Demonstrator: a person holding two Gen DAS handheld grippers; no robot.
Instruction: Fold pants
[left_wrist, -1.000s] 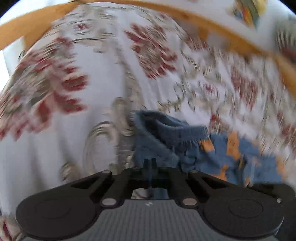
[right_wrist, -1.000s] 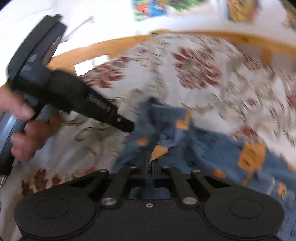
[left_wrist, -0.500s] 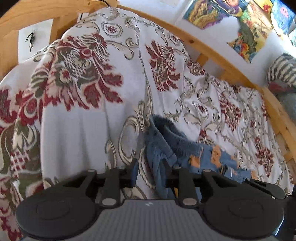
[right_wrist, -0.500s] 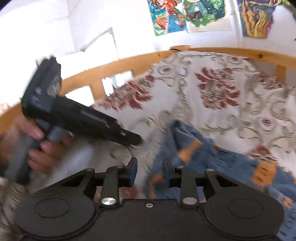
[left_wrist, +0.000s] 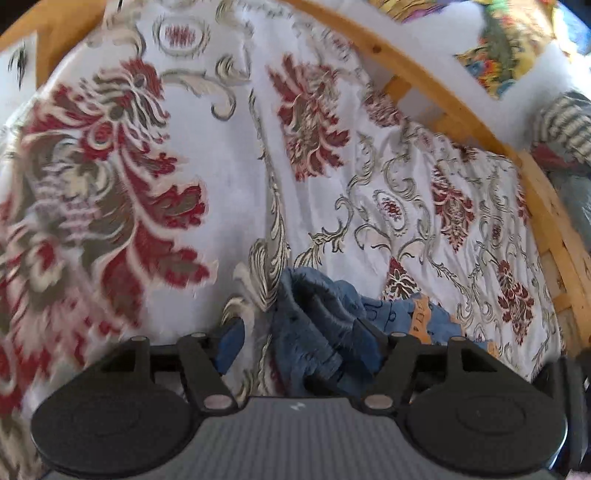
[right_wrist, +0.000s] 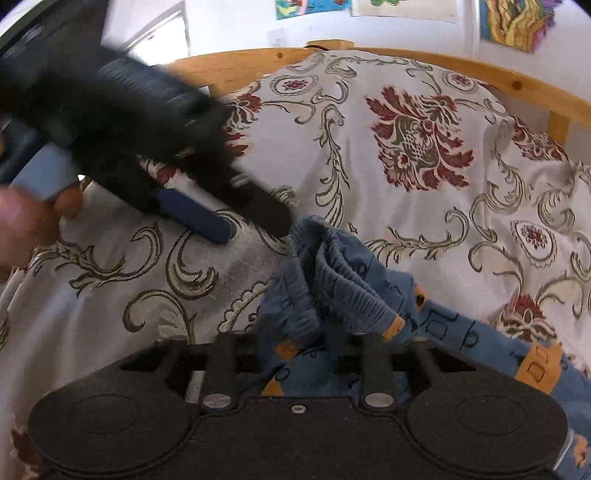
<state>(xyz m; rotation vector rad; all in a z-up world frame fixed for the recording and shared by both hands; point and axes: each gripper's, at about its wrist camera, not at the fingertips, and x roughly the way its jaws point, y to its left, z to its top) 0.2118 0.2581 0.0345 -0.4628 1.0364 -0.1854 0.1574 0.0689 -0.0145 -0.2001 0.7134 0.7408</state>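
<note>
- Left gripper (left_wrist: 297, 343): jaws spread wide, nothing clamped. Blue pad on its left finger (left_wrist: 231, 343) shows; bunched waistband of the pants (left_wrist: 317, 325) sits in the gap, nearer the right finger.
- Right gripper (right_wrist: 295, 354): jaws also wide apart, holding nothing. Pants (right_wrist: 332, 280) fabric lies between and in front of the fingers; cannot tell if it touches them.
- Pants: blue with orange patches, crumpled on the patterned bedspread (left_wrist: 229, 184), elastic waistband rumpled and standing up, legs trailing off to the right.
- Right wrist view only: the left gripper (right_wrist: 255, 225) seen from the side, blurred, its tips down at the bedspread (right_wrist: 424, 206) just left of the waistband; the person's left hand (right_wrist: 22, 225) on its handle at the frame edge.
- Right wrist view only: ribbed waistband detail is sharp; drawings on the wall (right_wrist: 513, 22) above the wooden bed frame (right_wrist: 236, 66).
- Left wrist view only: the wooden bed frame (left_wrist: 461, 110) curving down the right side, striped fabric (left_wrist: 565, 125) beyond it, a colourful picture (left_wrist: 506, 48) at top right.
- Left wrist view is motion-blurred on its left half.
</note>
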